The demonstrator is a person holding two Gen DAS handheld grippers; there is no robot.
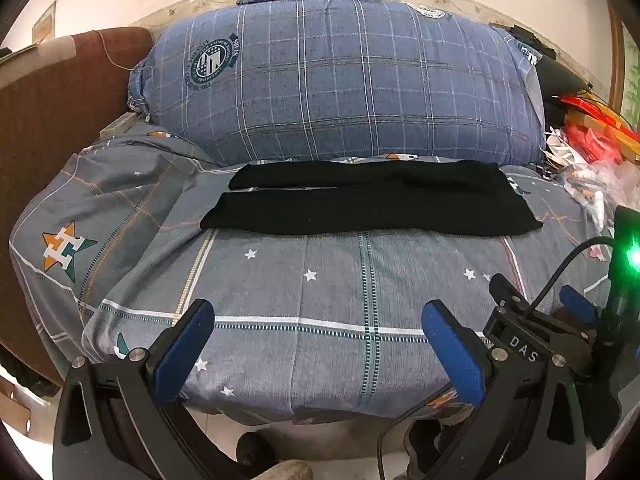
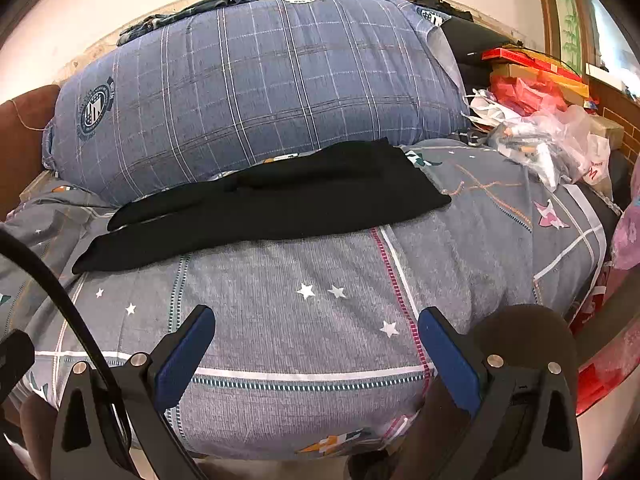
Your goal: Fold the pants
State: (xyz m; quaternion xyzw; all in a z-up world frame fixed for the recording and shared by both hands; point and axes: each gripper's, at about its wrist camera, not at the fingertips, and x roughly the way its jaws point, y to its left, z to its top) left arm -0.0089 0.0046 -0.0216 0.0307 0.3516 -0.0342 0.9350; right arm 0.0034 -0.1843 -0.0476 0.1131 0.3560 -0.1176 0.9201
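Black pants (image 1: 372,204) lie flat across the grey patterned bedsheet (image 1: 304,300), waist to the right and the two legs side by side pointing left. They also show in the right wrist view (image 2: 280,204). My left gripper (image 1: 318,320) is open and empty, over the bed's near edge, well short of the pants. My right gripper (image 2: 316,330) is open and empty, also near the bed's front edge. The right gripper shows at the right of the left wrist view (image 1: 538,296).
A big blue plaid duvet roll (image 1: 344,80) lies right behind the pants. A brown headboard (image 1: 48,120) stands at the left. Plastic bags and red boxes (image 2: 536,120) pile up at the right. A black cable (image 2: 60,300) crosses the right wrist view.
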